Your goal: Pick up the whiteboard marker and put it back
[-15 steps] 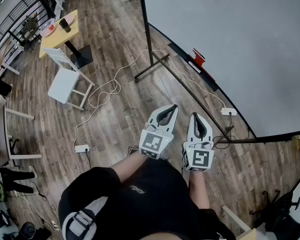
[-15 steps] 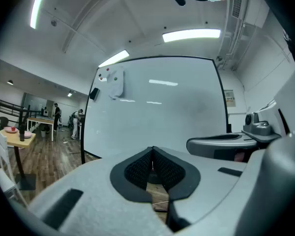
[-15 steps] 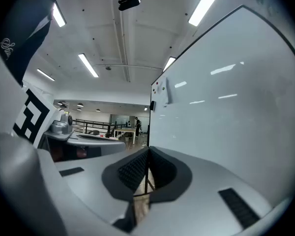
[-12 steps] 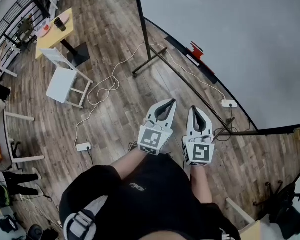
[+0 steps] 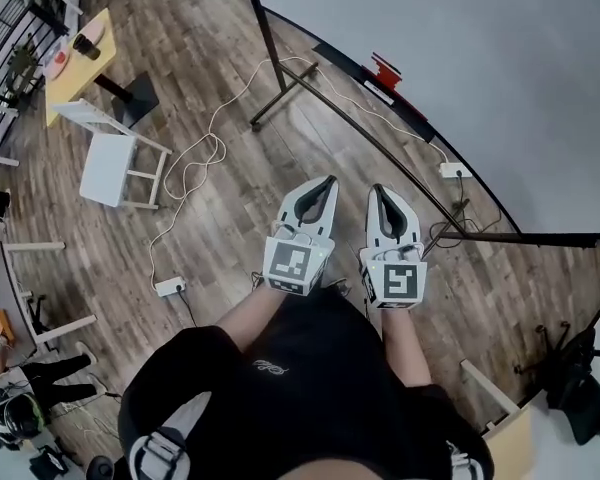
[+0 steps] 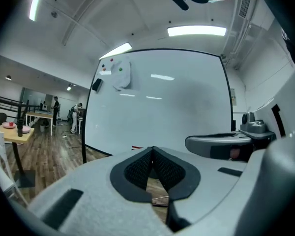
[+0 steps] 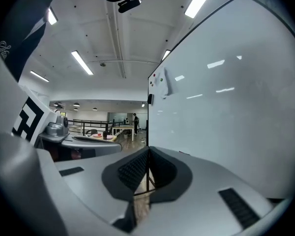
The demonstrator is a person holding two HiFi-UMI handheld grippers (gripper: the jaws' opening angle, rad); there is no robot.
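I hold both grippers side by side at waist height over the wooden floor, pointing at the big whiteboard (image 5: 460, 78). My left gripper (image 5: 329, 180) is shut with nothing in it, its pads meeting tip to tip (image 6: 152, 149). My right gripper (image 5: 379, 188) is also shut and empty (image 7: 148, 150). A small red object (image 5: 385, 71) sits at the board's lower edge, seen too as a red strip (image 6: 137, 147). A black item (image 6: 96, 84) and a pale eraser-like piece (image 6: 122, 75) hang at the board's top left. I cannot pick out a marker for certain.
The board's black stand foot (image 5: 280, 98) and its lower rail (image 5: 420, 193) cross the floor ahead. White cables (image 5: 195, 168) and a power strip (image 5: 170, 288) lie at the left. A white chair (image 5: 110, 163) and a yellow table (image 5: 75, 53) stand far left; a black office chair (image 5: 580, 398) sits low right.
Both grippers have stayed shut and side by side. In the head view the whiteboard, table and chair have slid up and to the left, and the grippers sit a little higher.
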